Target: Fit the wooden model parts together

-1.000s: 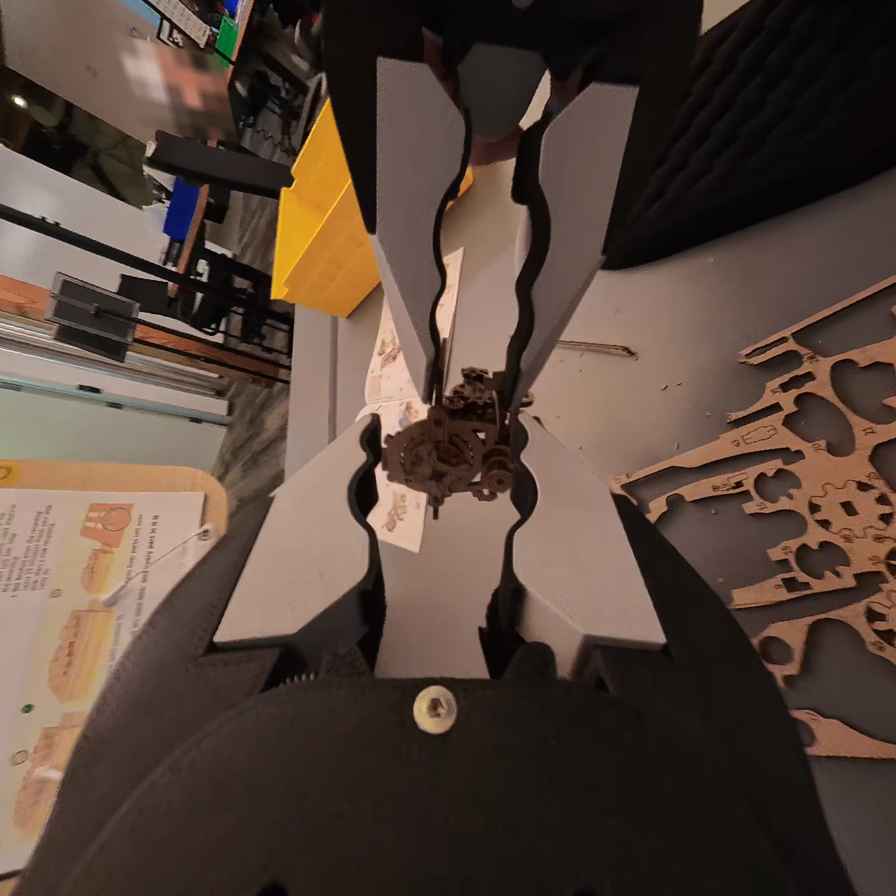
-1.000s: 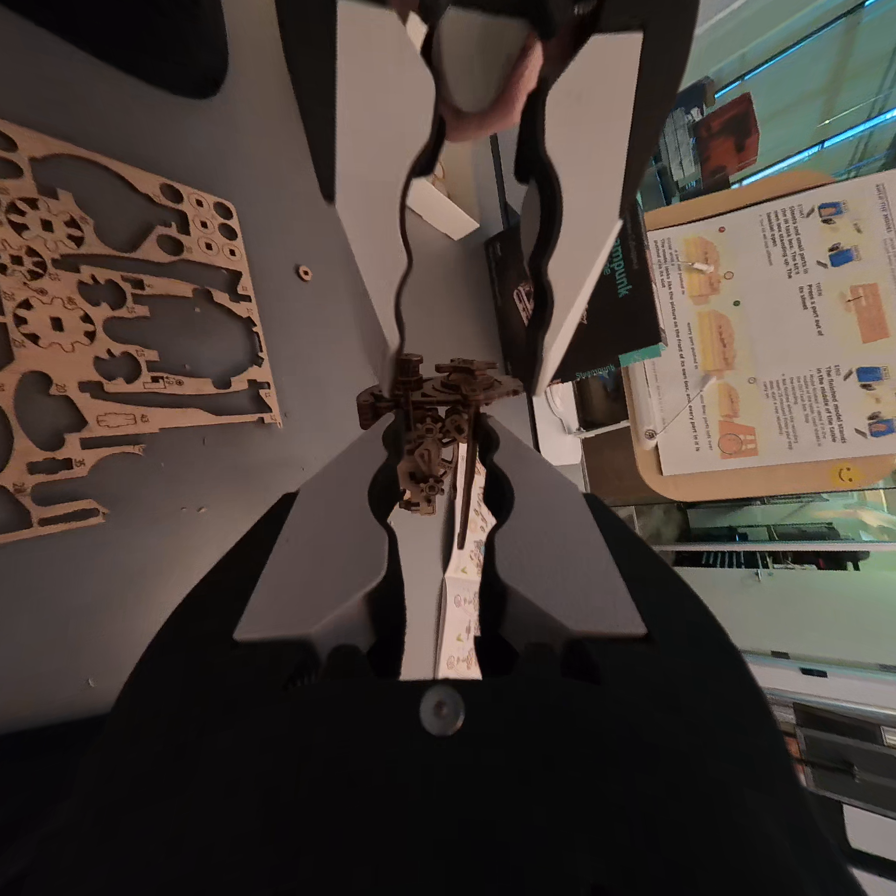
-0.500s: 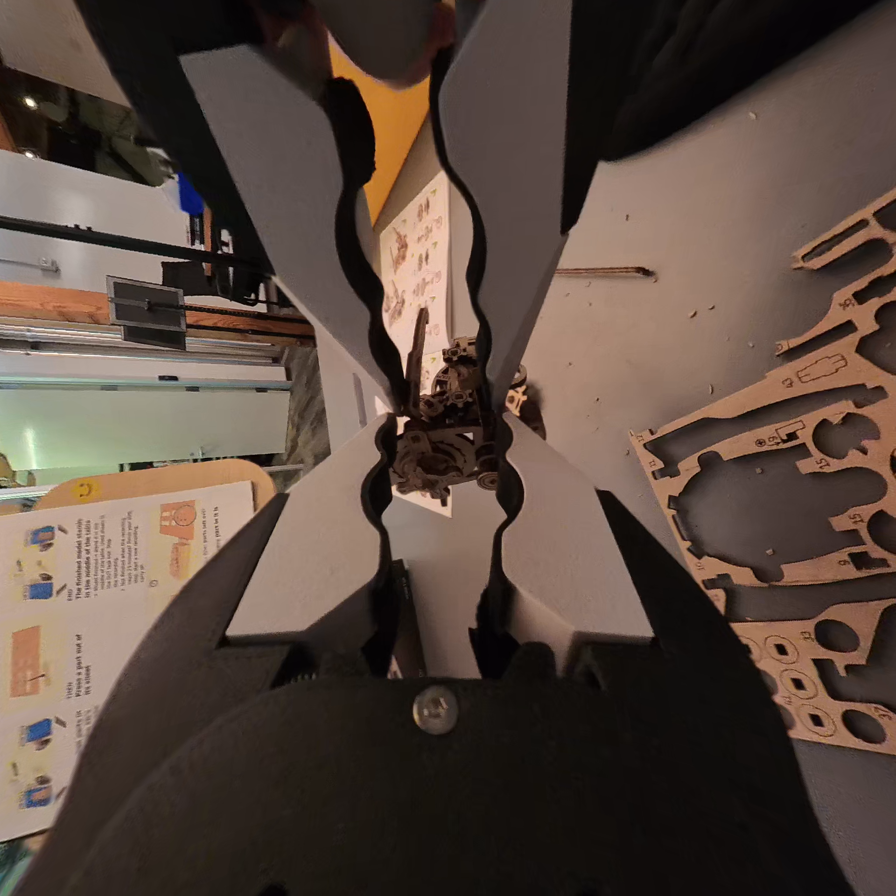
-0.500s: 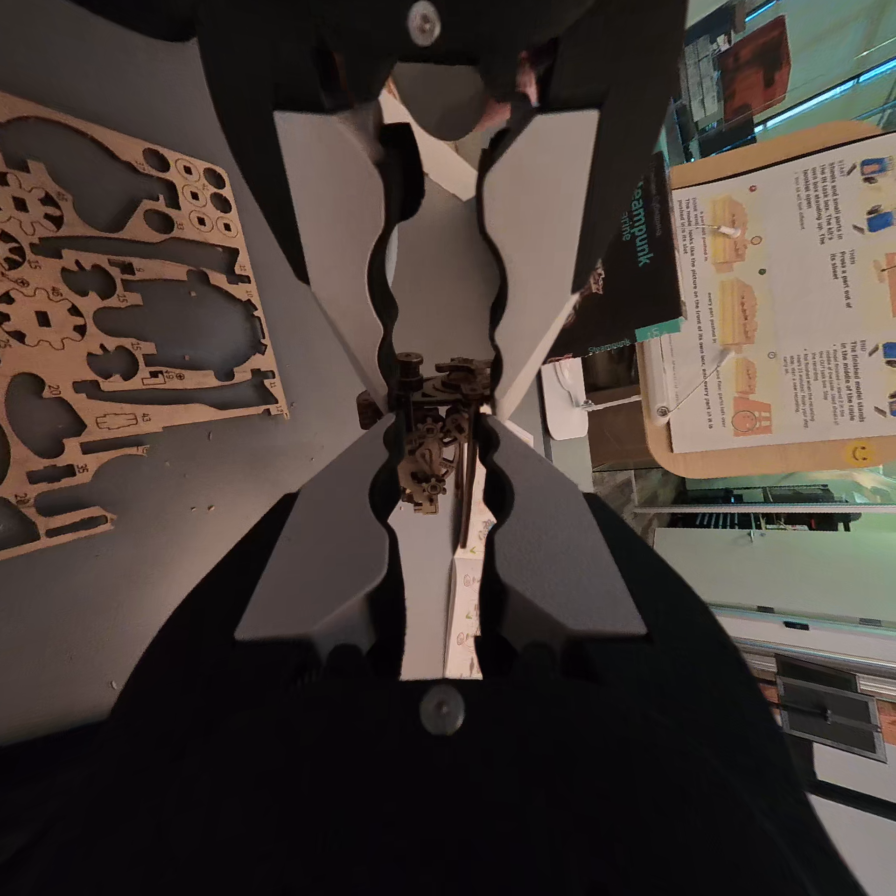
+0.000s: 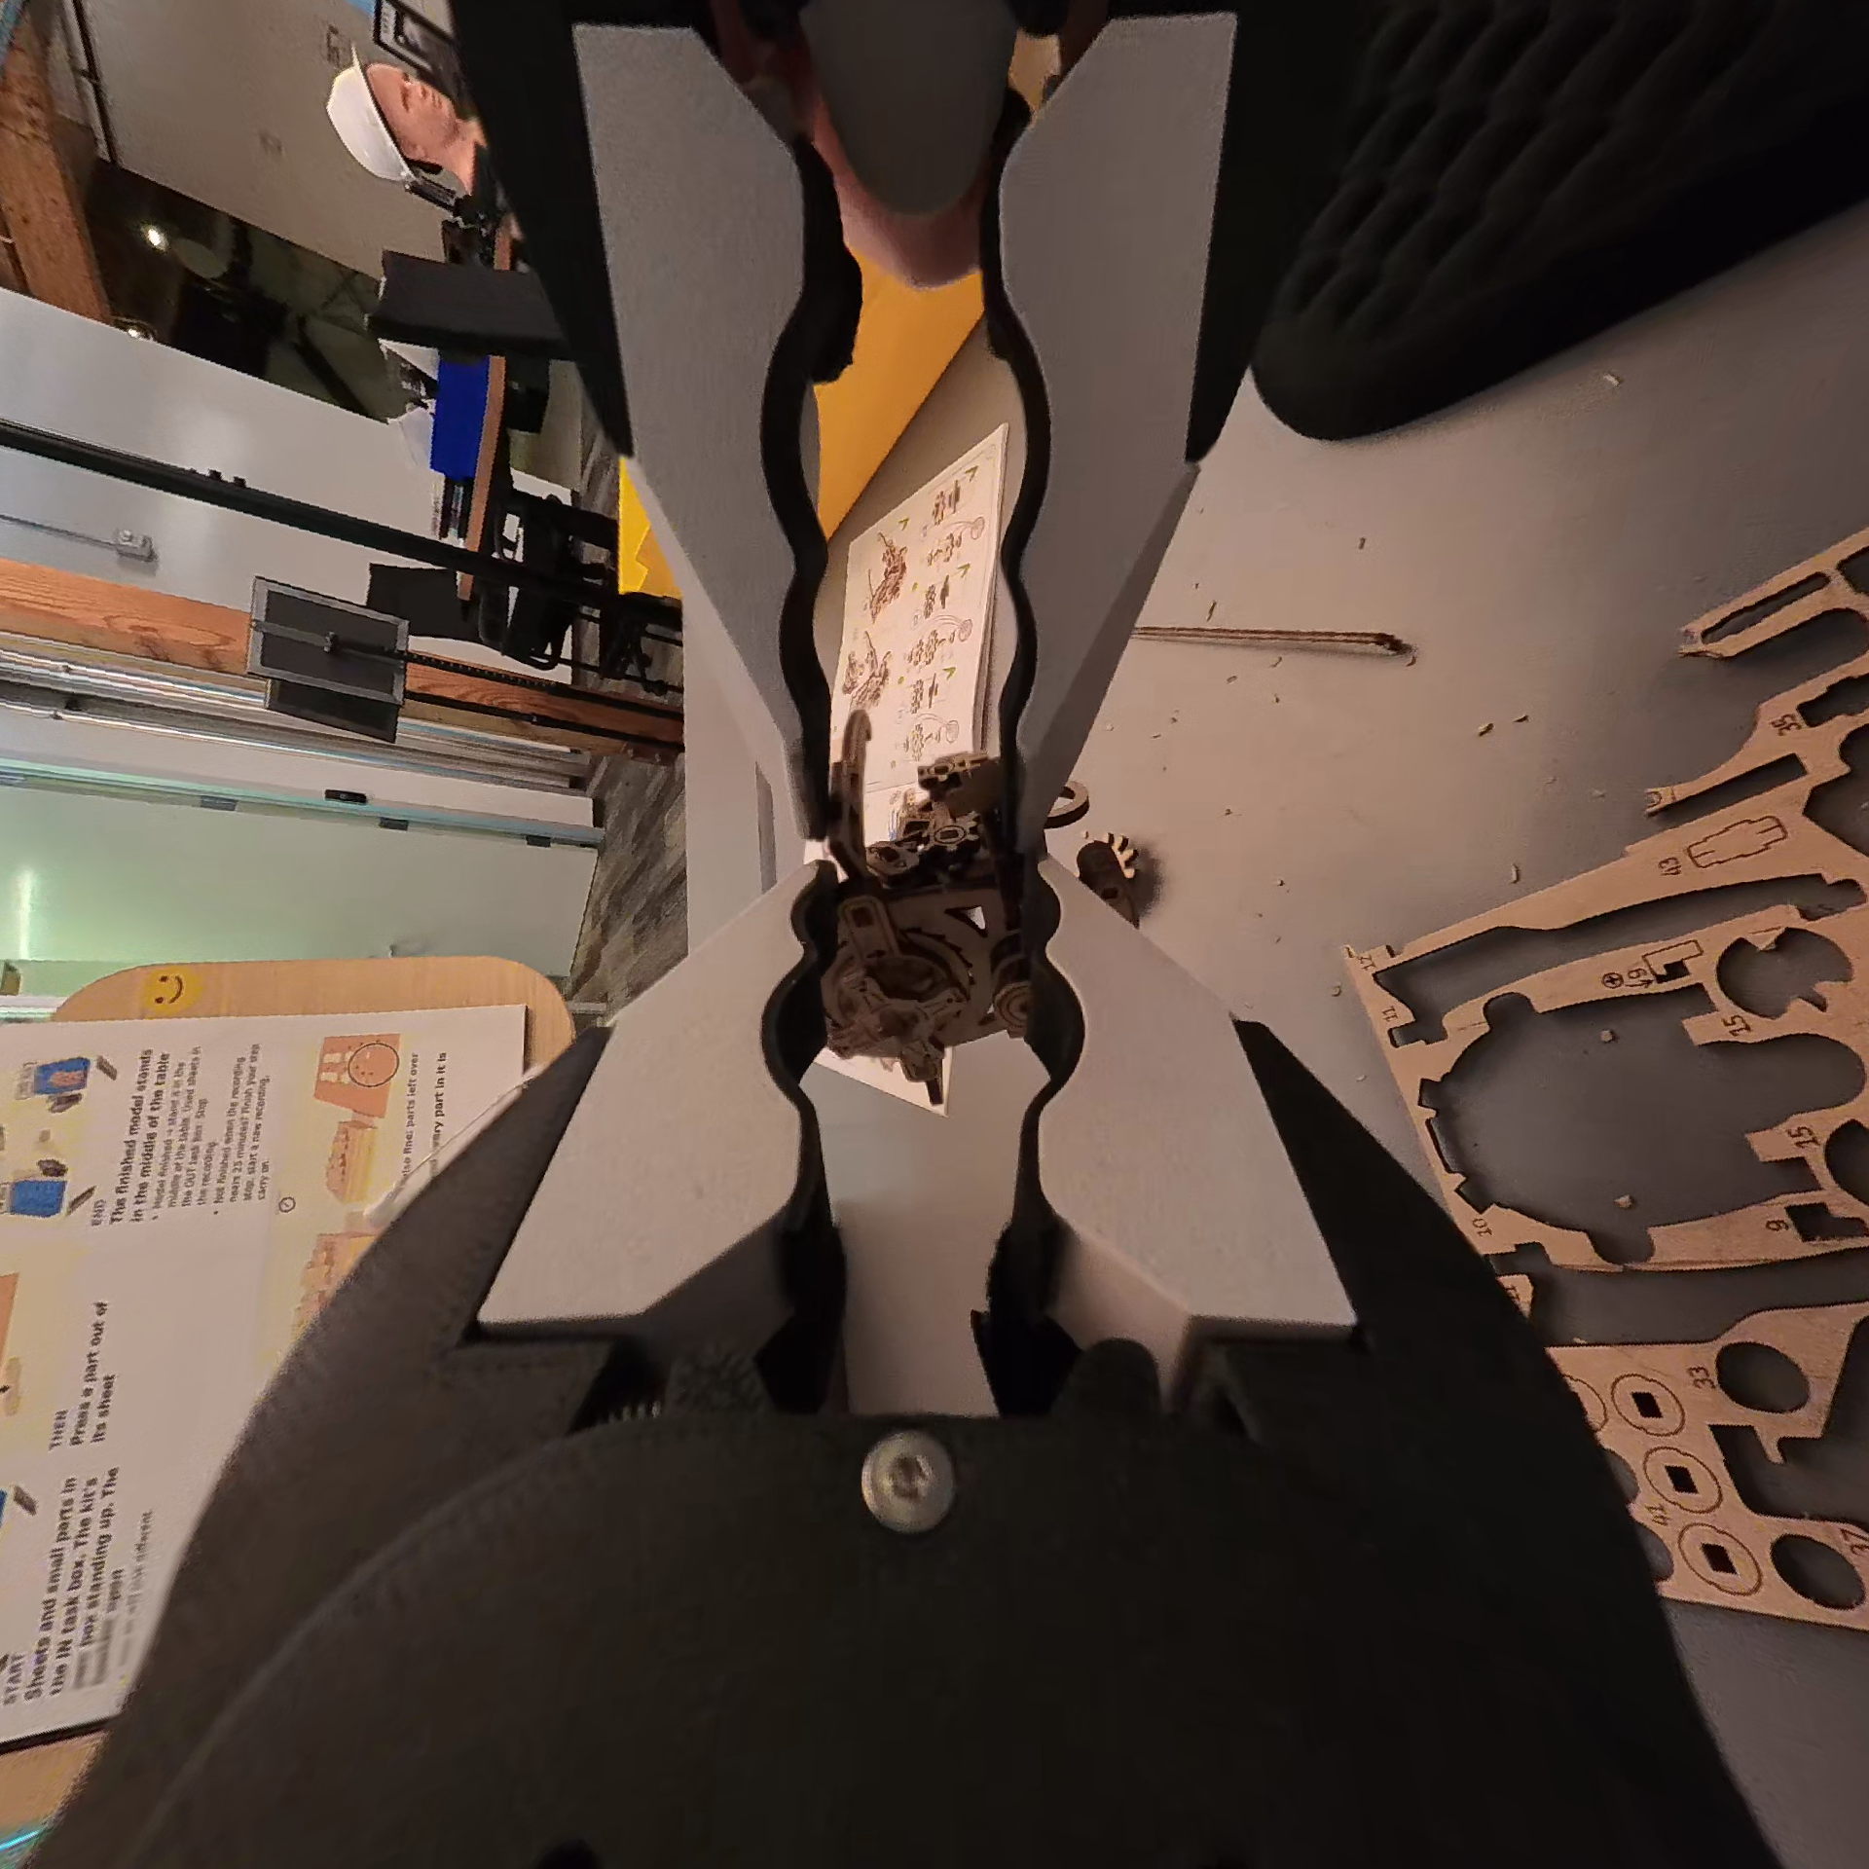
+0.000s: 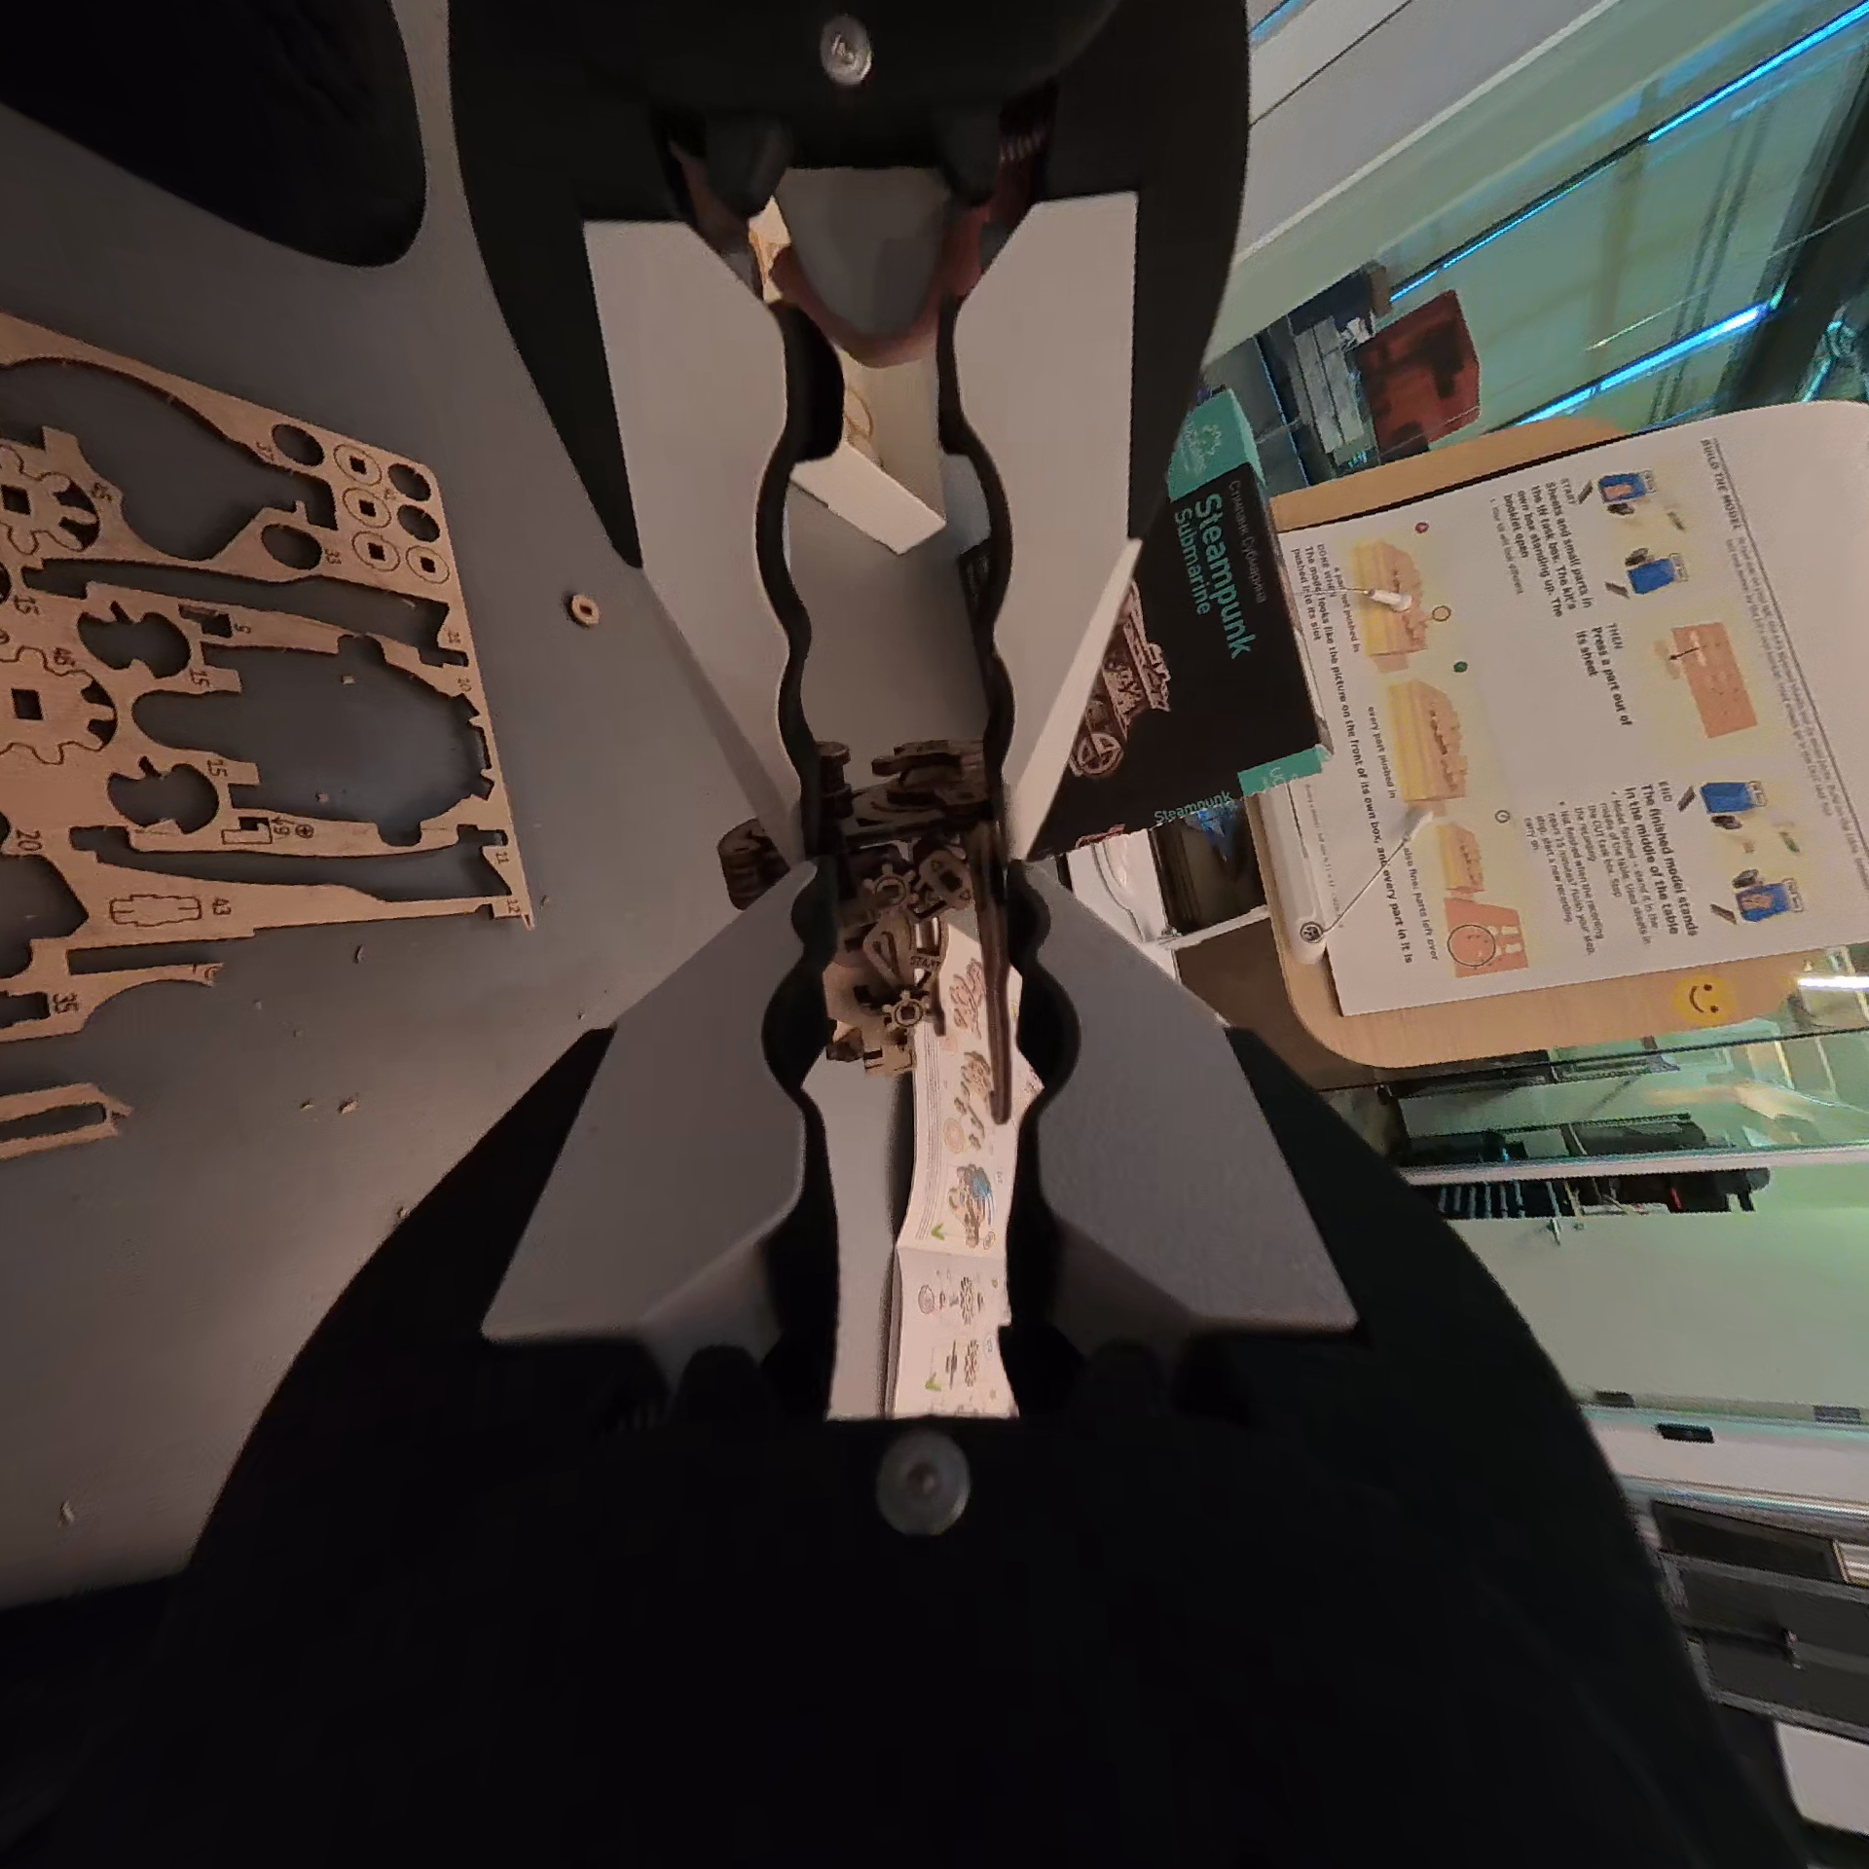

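Between my opposed grippers, above table (image 5: 1416, 769): model (image 5: 915, 971), off surface. Left gripper (image 5: 915, 915) clamps it narrow, as anchor; right gripper (image 6: 910, 890) pinches opposite end, apparently pressing slat (image 6: 996, 996) home. Sheet (image 6: 253, 708) lies beside, within reach.

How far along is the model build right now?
Done: the wooden sheet is mostly punched out. In hand: the left gripper and right gripper both pinch the part-built model. Left: loose gear pieces on the table.
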Tool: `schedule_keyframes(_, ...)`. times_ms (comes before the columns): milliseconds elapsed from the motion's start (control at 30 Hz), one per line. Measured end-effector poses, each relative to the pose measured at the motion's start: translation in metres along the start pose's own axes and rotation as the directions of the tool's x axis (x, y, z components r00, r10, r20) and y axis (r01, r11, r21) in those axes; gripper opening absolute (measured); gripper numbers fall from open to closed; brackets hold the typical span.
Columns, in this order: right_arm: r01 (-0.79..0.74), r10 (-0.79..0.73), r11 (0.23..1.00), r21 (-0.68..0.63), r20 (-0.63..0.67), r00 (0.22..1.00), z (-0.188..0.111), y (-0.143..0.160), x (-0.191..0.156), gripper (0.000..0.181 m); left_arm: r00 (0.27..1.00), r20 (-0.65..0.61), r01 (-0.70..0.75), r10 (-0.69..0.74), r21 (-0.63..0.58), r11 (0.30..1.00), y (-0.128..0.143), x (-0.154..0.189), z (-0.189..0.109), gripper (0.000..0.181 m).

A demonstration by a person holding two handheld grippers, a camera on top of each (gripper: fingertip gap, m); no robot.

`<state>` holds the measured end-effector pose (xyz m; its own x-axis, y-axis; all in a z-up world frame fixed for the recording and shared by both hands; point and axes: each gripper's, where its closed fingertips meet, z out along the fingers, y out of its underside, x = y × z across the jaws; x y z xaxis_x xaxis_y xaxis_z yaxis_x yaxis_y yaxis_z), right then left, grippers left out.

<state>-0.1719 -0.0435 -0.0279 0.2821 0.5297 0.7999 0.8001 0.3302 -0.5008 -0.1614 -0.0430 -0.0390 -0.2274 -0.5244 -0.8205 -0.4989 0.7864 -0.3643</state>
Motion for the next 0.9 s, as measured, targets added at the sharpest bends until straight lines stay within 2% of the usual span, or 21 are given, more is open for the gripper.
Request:
schedule_keyframes(167,-0.054,0.057,0.997,0.061,-0.056,0.997,-0.003,-0.001,0.015,0.043,0.998,0.018,0.051,-0.052,0.036,0.998,0.0,-0.01,-0.006,0.034)
schedule_keyframes(300,-0.08,0.092,0.983,0.167,-0.062,0.994,-0.016,-0.007,0.025,0.041,0.995,0.054,0.078,-0.081,0.053,0.996,0.003,-0.023,-0.014,0.034)
schedule_keyframes(367,-0.12,0.134,0.964,0.238,-0.045,0.99,-0.024,-0.009,0.03,0.039,0.992,0.074,0.101,-0.107,0.072,0.992,0.003,-0.031,-0.019,0.034)
schedule_keyframes(467,-0.122,0.154,0.909,0.398,-0.05,0.987,-0.042,-0.019,0.038,0.021,0.981,0.083,0.164,-0.176,0.135,0.977,-0.001,-0.043,-0.031,0.034)
schedule_keyframes(500,-0.141,0.172,0.888,0.438,-0.031,0.985,-0.045,-0.021,0.038,0.021,0.975,0.078,0.193,-0.208,0.164,0.967,-0.004,-0.046,-0.035,0.034)
schedule_keyframes(533,-0.193,0.203,0.87,0.453,0.026,0.979,-0.045,-0.022,0.035,0.023,0.968,0.069,0.223,-0.24,0.2,0.954,-0.008,-0.049,-0.039,0.033)
schedule_keyframes(600,-0.307,0.286,0.846,0.436,0.114,0.951,-0.037,-0.018,0.033,0.049,0.951,0.033,0.288,-0.307,0.266,0.92,-0.017,-0.053,-0.046,0.034)
schedule_keyframes(633,-0.342,0.319,0.834,0.433,0.126,0.939,-0.033,-0.017,0.034,0.056,0.944,0.014,0.312,-0.33,0.286,0.906,-0.019,-0.054,-0.048,0.034)
schedule_keyframes(733,-0.366,0.352,0.808,0.462,0.121,0.928,-0.032,-0.018,0.037,0.057,0.929,-0.022,0.356,-0.37,0.331,0.874,-0.025,-0.056,-0.053,0.033)
schedule_keyframes(900,-0.432,0.379,0.759,0.488,0.208,0.902,-0.035,-0.029,0.032,0.056,0.911,-0.101,0.406,-0.399,0.384,0.829,-0.037,-0.053,-0.058,0.034)
